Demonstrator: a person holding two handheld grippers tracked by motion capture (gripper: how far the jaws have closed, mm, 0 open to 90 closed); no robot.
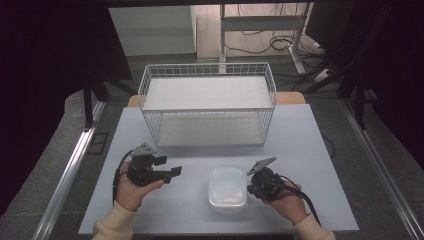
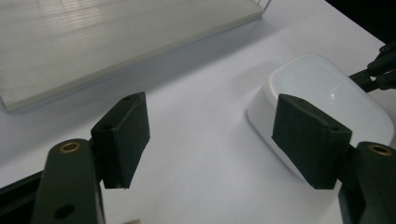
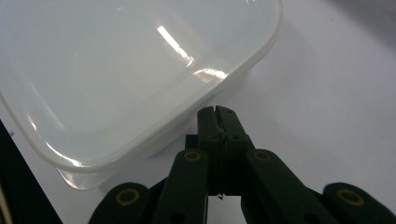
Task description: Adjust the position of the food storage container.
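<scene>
White tub [image 1: 227,187] on bench [image 1: 320,150], near front edge, in front of wire rack [image 1: 207,102]; long axis front to back. Right gripper [image 1: 251,186] nearer, fingers closed on nothing, tips just beside tub's right rim. Left gripper [image 1: 175,171] off to left, fingers wide open, aimed level at tub.

A white wire basket rack [image 1: 207,102] with two flat shelves stands toward the far side of the pale grey table [image 1: 150,220], its lower shelf [image 2: 93,44] resting close to the tabletop. A strip of wooden edge [image 1: 290,97] shows behind the rack. Metal rails [image 1: 70,170] run along both sides of the table over grey carpet, and beyond the rack a white desk frame [image 1: 260,22] stands among loose cables [image 1: 280,42] on the floor
</scene>
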